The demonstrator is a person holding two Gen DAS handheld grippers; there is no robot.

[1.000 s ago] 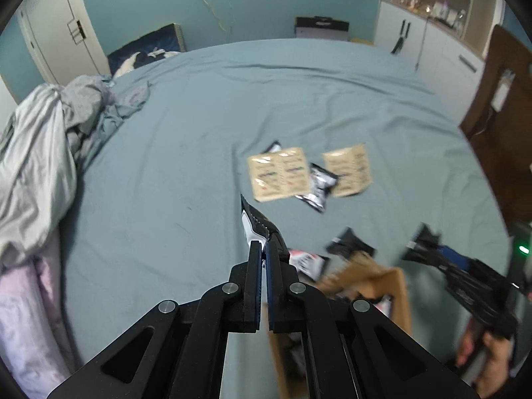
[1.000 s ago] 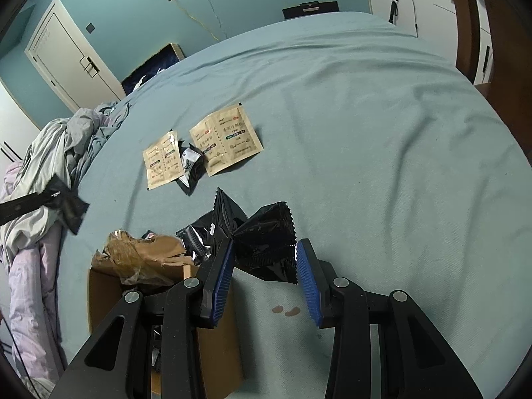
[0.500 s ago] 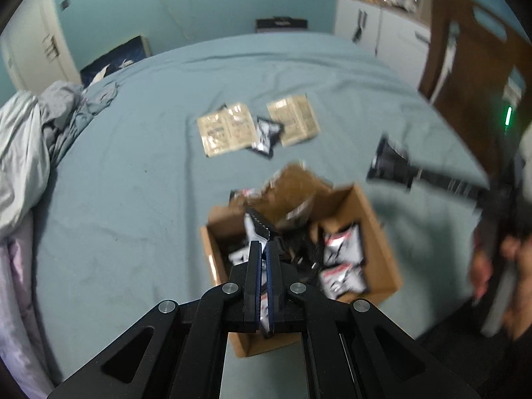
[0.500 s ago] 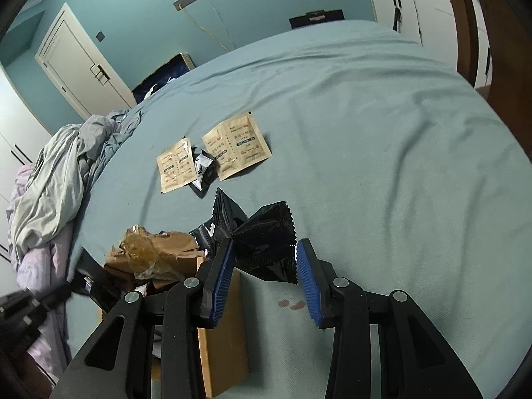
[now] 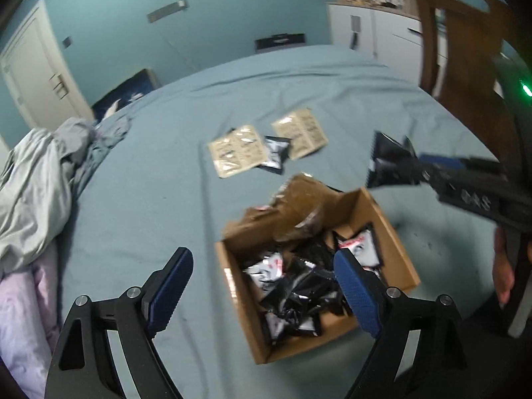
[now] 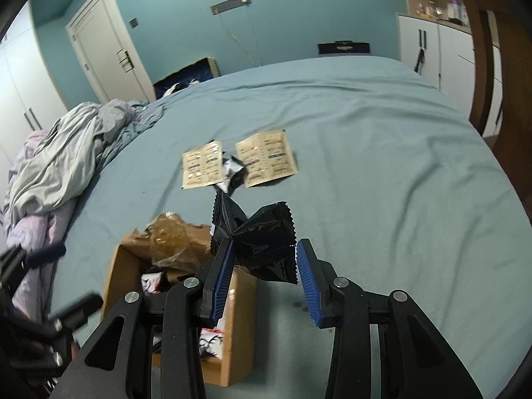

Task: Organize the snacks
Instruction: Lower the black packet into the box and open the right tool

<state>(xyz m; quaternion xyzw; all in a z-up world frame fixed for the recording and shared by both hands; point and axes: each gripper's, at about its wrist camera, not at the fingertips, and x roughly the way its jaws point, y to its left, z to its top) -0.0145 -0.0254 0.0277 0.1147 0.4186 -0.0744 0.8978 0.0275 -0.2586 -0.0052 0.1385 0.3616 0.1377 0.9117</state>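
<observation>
Left tongs gape above box; right tongs grip packet.

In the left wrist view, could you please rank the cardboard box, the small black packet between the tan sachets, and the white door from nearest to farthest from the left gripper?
1. Cardboard box: just ahead, partly between the left gripper fingers.
2. Small black packet: mid-bed, between the tan sachets.
3. White door: far left wall.

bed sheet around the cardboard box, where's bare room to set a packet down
Bare teal bed sheet lies right of the brown cardboard box and the two tan sachets. Another bare strip lies between the box and the crumpled grey bedding. Crowded: the box interior, full of black packets, and the sachet cluster just beyond it.
</observation>
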